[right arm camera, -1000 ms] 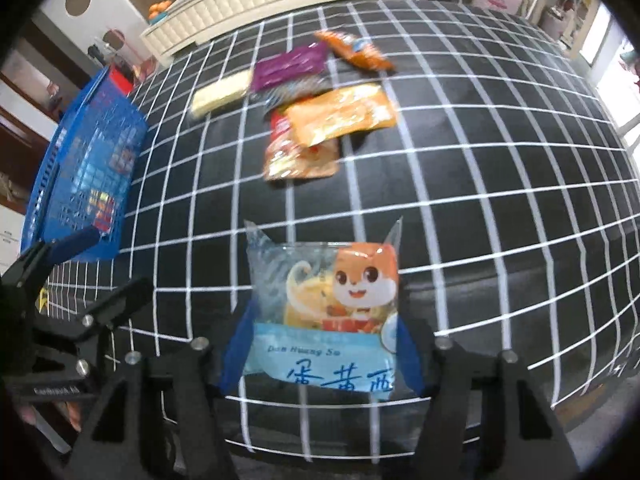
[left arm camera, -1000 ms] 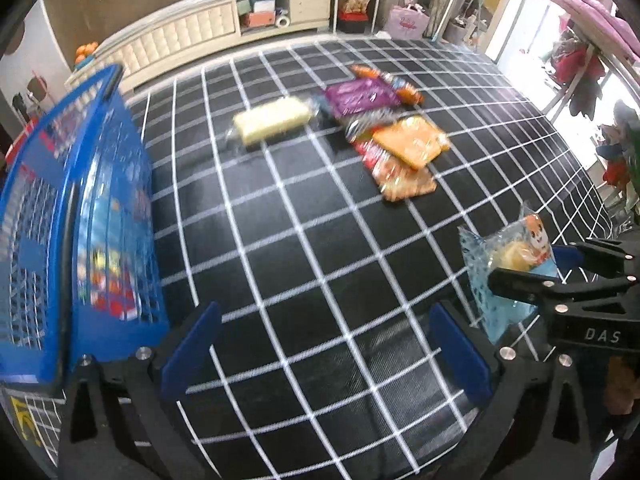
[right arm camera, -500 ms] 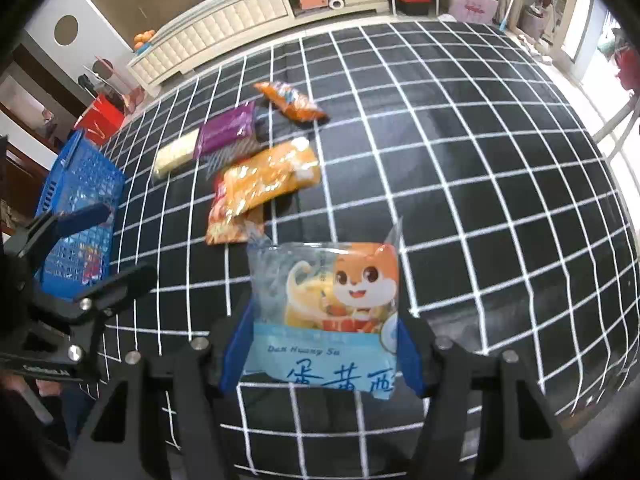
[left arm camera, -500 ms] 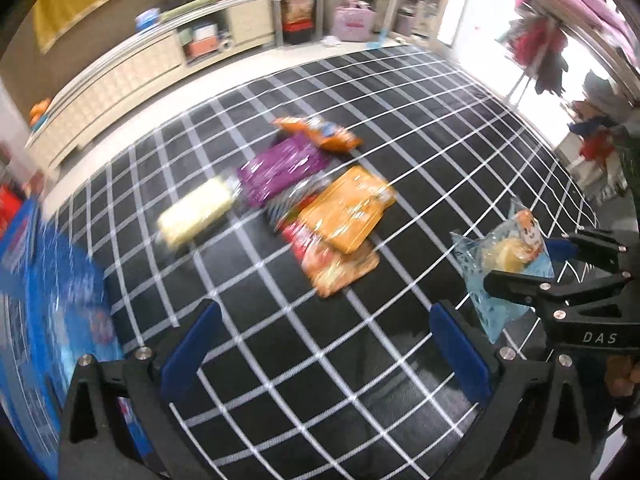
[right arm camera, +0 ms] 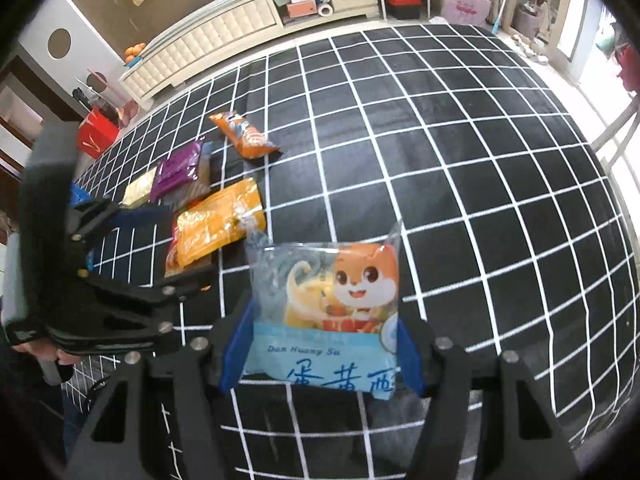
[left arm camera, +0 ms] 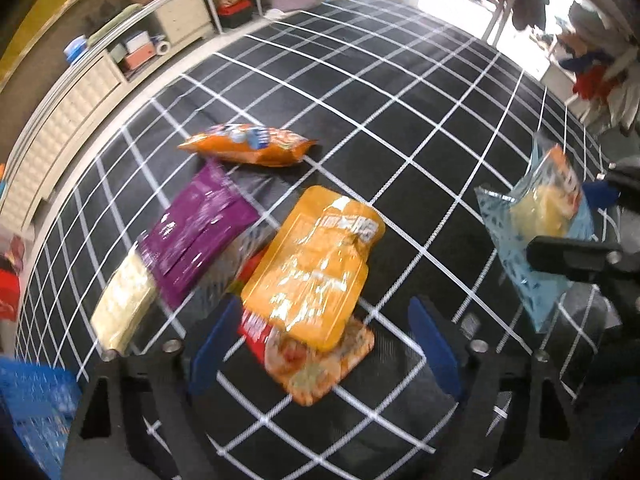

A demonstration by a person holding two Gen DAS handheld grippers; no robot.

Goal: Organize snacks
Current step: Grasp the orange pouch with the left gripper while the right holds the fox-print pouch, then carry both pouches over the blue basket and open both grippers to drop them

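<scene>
My right gripper (right arm camera: 322, 354) is shut on a light blue snack bag with an orange cartoon squirrel (right arm camera: 326, 312), held above the black grid tablecloth; the bag also shows in the left wrist view (left arm camera: 540, 224). My left gripper (left arm camera: 326, 344) is open, its blue pads straddling the near end of an orange-yellow packet (left arm camera: 316, 264) that lies on a red packet (left arm camera: 316, 364). Beside them lie a purple packet (left arm camera: 196, 232), a pale yellow bar (left arm camera: 124, 304) and an orange chip bag (left arm camera: 248, 146). The blue basket (left arm camera: 32, 404) shows at lower left.
The black tablecloth with white grid (right arm camera: 460, 160) stretches far and right. A white cabinet (right arm camera: 224, 36) stands behind the table, with a red bag (right arm camera: 96, 136) at the left. Clothes hang at the right in the left wrist view (left arm camera: 592, 60).
My left gripper swung right from the blue basket to the pile of snacks and closed in over the orange-yellow packet. The right gripper kept hold of the squirrel bag and rose slightly.
</scene>
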